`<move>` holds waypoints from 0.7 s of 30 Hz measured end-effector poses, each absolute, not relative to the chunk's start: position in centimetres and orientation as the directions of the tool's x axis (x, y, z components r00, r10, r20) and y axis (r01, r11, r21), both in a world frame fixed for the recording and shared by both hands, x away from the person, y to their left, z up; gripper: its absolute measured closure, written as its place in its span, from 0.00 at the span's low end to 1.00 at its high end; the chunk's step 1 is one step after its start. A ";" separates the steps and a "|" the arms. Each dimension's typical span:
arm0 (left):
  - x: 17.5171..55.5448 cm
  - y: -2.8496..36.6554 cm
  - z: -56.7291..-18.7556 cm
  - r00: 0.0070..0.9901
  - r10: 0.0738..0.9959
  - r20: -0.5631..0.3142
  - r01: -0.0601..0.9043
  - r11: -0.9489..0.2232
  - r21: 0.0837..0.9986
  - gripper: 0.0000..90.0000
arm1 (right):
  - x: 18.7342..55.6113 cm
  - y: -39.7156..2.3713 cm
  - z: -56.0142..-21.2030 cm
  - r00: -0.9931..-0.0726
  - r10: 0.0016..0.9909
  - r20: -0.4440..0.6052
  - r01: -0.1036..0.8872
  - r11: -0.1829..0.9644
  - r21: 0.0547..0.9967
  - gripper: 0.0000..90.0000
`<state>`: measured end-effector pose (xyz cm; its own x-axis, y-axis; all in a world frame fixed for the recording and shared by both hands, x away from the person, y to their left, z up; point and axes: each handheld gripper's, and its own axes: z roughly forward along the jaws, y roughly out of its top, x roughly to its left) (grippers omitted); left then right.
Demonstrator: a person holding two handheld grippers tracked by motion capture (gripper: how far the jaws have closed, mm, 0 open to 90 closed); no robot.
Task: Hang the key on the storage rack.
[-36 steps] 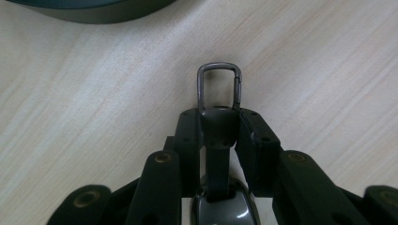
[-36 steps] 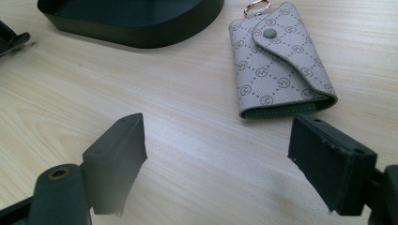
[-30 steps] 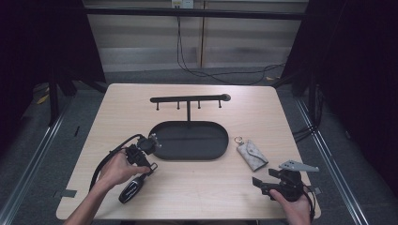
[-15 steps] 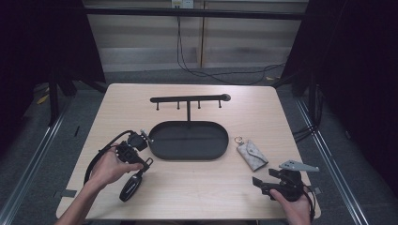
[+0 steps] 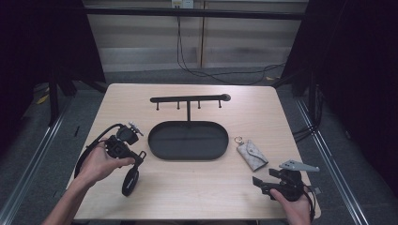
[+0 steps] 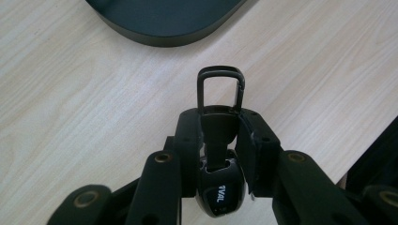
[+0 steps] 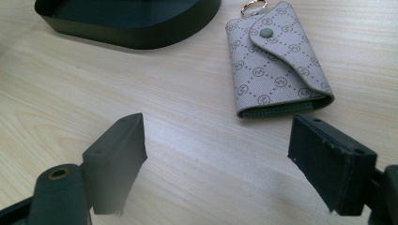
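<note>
My left gripper (image 5: 140, 156) (image 6: 220, 136) is shut on a black key fob (image 5: 130, 180) (image 6: 220, 192), held above the table just left of the tray. The fob's body hangs under the jaws, and its black carabiner loop (image 6: 220, 86) sticks out past the tips. A black oval tray (image 5: 187, 140) (image 6: 164, 18) (image 7: 126, 28) lies empty at mid-table. A grey patterned key pouch (image 5: 252, 154) (image 7: 277, 61) with a small ring lies right of the tray. My right gripper (image 5: 260, 185) (image 7: 216, 159) rests low near the front right corner. It is open and points at the pouch with nothing between its fingers.
A black hook rail on a post (image 5: 187, 99) stands behind the tray. The left gripper's cable (image 5: 89, 150) loops off to the left of the hand. The table's front edge runs close to both hands.
The left gripper has risen and drawn left, away from the tray, with the key fob in its jaws. The right gripper has kept still.
</note>
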<state>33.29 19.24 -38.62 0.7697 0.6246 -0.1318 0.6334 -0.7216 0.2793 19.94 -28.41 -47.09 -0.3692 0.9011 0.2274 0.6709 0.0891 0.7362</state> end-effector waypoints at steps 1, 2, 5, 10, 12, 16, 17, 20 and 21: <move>33.3 19.2 -38.5 0.771 0.623 -0.131 0.632 -0.723 0.281 0.79 | 19.9 -28.4 -47.1 -0.368 0.901 0.230 0.672 0.087 0.736 0.21; 33.2 19.2 -38.4 0.770 0.625 -0.130 0.633 -0.721 0.282 0.79 | 20.0 -28.4 -47.1 -0.367 0.901 0.229 0.672 0.087 0.735 0.21; 33.1 19.3 -38.2 0.768 0.627 -0.128 0.634 -0.720 0.281 0.79 | 20.0 -28.4 -47.1 -0.366 0.902 0.230 0.672 0.085 0.735 0.21; 32.8 20.0 -37.4 0.771 0.625 -0.123 0.629 -0.719 0.296 0.79 | 20.0 -28.5 -47.1 -0.364 0.902 0.231 0.673 0.083 0.735 0.21; 32.8 20.3 -37.2 0.762 0.637 -0.119 0.638 -0.706 0.306 0.79 | 20.0 -28.5 -47.1 -0.363 0.903 0.232 0.674 0.083 0.734 0.21; 32.8 20.5 -36.9 0.772 0.622 -0.129 0.628 -0.718 0.301 0.79 | 19.9 -28.4 -47.1 -0.363 0.903 0.230 0.673 0.083 0.735 0.21; 32.8 20.6 -36.8 0.770 0.625 -0.131 0.632 -0.716 0.297 0.79 | 19.9 -28.5 -47.1 -0.362 0.903 0.231 0.673 0.082 0.735 0.21; 33.0 20.5 -36.5 0.764 0.633 -0.127 0.639 -0.713 0.289 0.79 | 20.0 -28.4 -47.1 -0.362 0.903 0.231 0.674 0.082 0.734 0.21; 33.1 20.5 -36.4 0.762 0.636 -0.122 0.640 -0.711 0.292 0.79 | 20.0 -28.4 -47.1 -0.363 0.903 0.231 0.675 0.084 0.733 0.21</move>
<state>33.06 20.46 -36.43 0.7621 0.6358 -0.1224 0.6399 -0.7107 0.2924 19.99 -28.43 -47.11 -0.3633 0.9025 0.2313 0.6752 0.0840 0.7329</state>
